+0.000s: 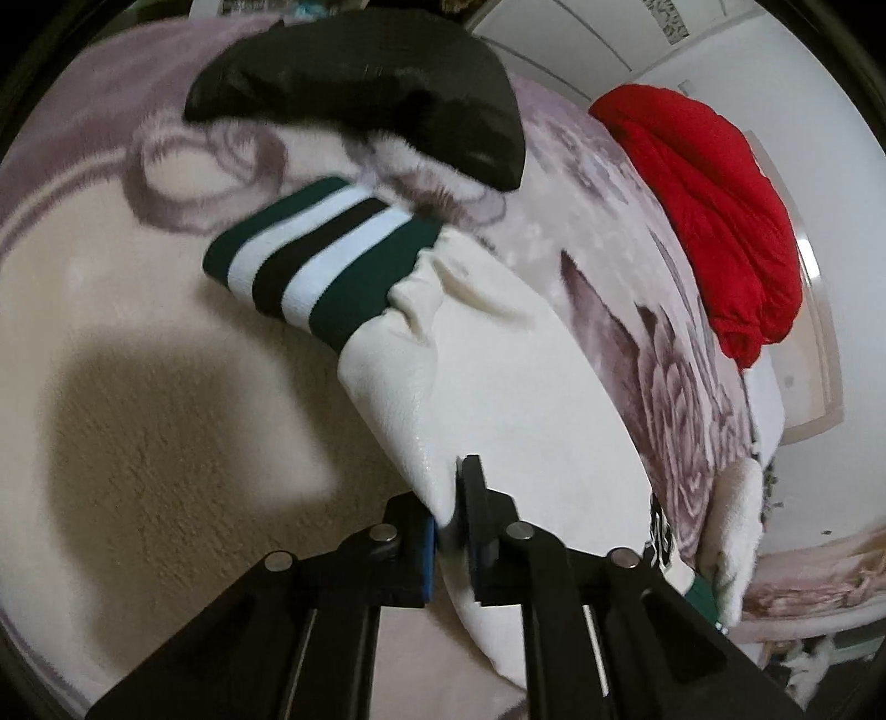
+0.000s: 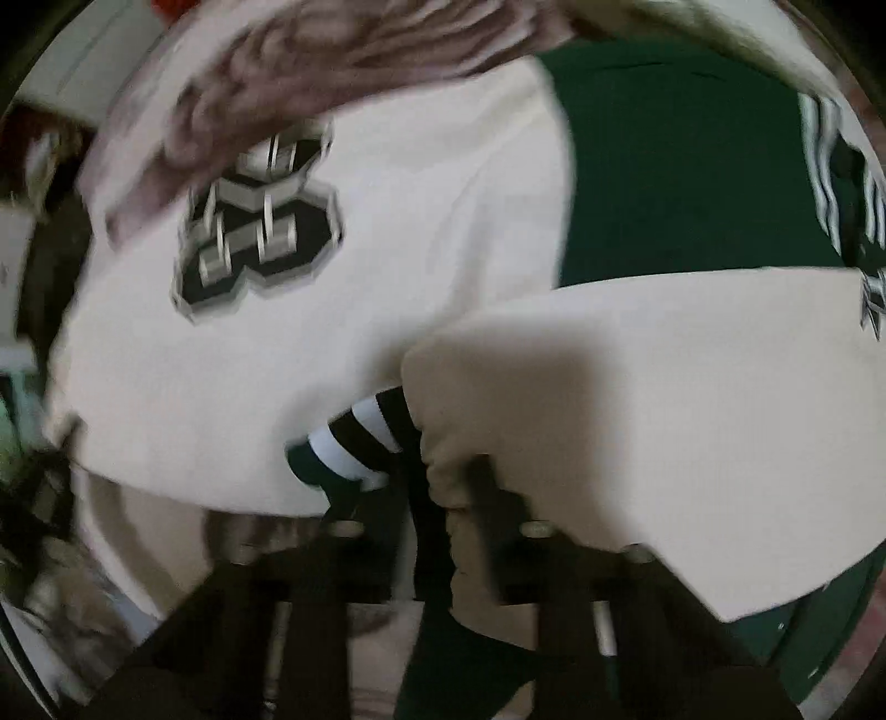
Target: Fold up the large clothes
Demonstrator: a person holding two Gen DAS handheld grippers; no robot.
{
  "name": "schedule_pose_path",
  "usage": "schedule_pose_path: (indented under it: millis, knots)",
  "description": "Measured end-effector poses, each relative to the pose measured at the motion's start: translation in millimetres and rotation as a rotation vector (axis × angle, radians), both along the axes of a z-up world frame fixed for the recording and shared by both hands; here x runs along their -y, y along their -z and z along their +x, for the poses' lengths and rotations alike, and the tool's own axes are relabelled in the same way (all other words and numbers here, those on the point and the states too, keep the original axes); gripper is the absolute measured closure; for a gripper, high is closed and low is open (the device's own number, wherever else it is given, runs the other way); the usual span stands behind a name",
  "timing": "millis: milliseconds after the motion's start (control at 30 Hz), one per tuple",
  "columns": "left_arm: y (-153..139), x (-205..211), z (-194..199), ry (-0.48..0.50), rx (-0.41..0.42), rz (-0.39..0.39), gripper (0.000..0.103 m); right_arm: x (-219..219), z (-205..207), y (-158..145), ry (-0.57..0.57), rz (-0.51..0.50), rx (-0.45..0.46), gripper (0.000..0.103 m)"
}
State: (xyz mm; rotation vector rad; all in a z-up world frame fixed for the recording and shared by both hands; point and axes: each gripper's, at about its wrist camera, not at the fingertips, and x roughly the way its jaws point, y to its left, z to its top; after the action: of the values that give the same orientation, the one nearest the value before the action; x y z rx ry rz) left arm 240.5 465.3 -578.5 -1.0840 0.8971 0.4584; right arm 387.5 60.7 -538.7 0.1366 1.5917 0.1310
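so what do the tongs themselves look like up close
Both are matte black linkages with silver round pivot pins. The left tongs carry flat black fingers with blue pads on the inner faces. The right tongs show the same black build, but blur hides finer detail. No cables or sleeves show.

surface: plush floral blanket [image 1: 637, 310] | wall: white [image 1: 830, 111] | panelled white door [image 1: 559, 50] | lighting: dim, indoor

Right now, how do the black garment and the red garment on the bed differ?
The black garment lies near the striped cuff, flat and smooth-looking; the red garment sits farther right at the blanket's edge, bunched into deep folds. The black one looks slightly shiny, the red one matte. Both lie loose on the blanket, held by neither gripper.
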Motion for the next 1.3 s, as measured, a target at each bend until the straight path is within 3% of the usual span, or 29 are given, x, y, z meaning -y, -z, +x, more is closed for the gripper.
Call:
schedule_pose_path:
  millis: [67,200,233,333,400,433,500,533,567,600,633,700,767,900,1033,1133,1200,1300]
  knots:
    - [9.0,0.8,1.5,0.014,-0.002,-0.052,0.077,8.9,6.1,-28.3,0.021,0.014,0.066,0.088]
    - [21.4,7.3,-0.5,0.033,-0.002,-0.101,0.071,3.3,25.9,-71.2,0.011,0.028,0.188,0.088]
    - [22.7,8.3,-0.3,0.033,0.005,-0.113,0.062,-3.1,33.2,-71.5,-0.002,0.024,0.201,0.088]
    - [23.5,10.2,8.0,0.018,0.028,-0.133,0.046,-26.4,56.1,-38.2,-0.037,0.008,0.138,0.088]
    - [24.7,10.8,15.2,0.002,0.016,-0.117,0.046,-28.2,65.4,-4.4,-0.035,0.064,0.036,0.077]
    - [25.4,11.1,17.9,-0.013,0.011,-0.105,0.046,-27.1,66.2,4.4,-0.012,0.115,0.009,0.067]
    - [21.8,14.1,21.1,-0.057,0.019,-0.056,0.049,-0.8,57.9,2.2,0.057,0.230,0.014,0.050]
    - [19.9,16.0,21.5,-0.067,0.018,-0.030,0.069,10.3,52.3,-2.1,0.066,0.236,0.033,0.041]
    - [15.4,18.3,23.8,-0.073,0.011,0.009,0.097,22.4,45.4,-6.9,0.072,0.214,0.047,0.040]
    - [9.3,20.4,26.3,-0.067,0.023,0.035,0.097,33.5,38.5,-10.0,0.081,0.195,0.055,0.040]
    - [3.8,21.9,27.4,-0.074,0.026,0.057,0.099,42.7,30.6,-12.0,0.077,0.240,0.072,0.040]
    - [-12.3,26.2,29.6,-0.075,0.044,0.110,0.101,68.5,16.2,-11.6,0.098,0.180,0.071,0.039]
    - [-34.1,32.6,31.5,-0.056,0.066,0.173,0.101,89.8,3.8,-9.3,0.097,0.102,0.074,0.022]
    - [-115.2,73.6,46.1,0.079,0.157,0.402,0.101,118.5,-10.0,-2.6,0.092,-0.058,0.081,0.017]
    - [-183.7,139.4,68.2,0.259,0.267,0.532,0.102,150.2,-12.5,0.9,0.133,-0.067,0.095,0.017]
    - [-217.2,207.9,88.0,0.414,0.334,0.560,0.102,186.7,-19.1,-4.3,0.199,-0.026,0.104,0.017]
    - [-232.1,281.8,102.0,0.558,0.382,0.557,0.102,218.8,-27.8,-11.3,0.240,-0.002,0.112,0.017]
    - [-227.6,389.7,116.4,0.744,0.404,0.495,0.102,281.0,-46.7,-21.7,0.313,0.018,0.114,0.017]
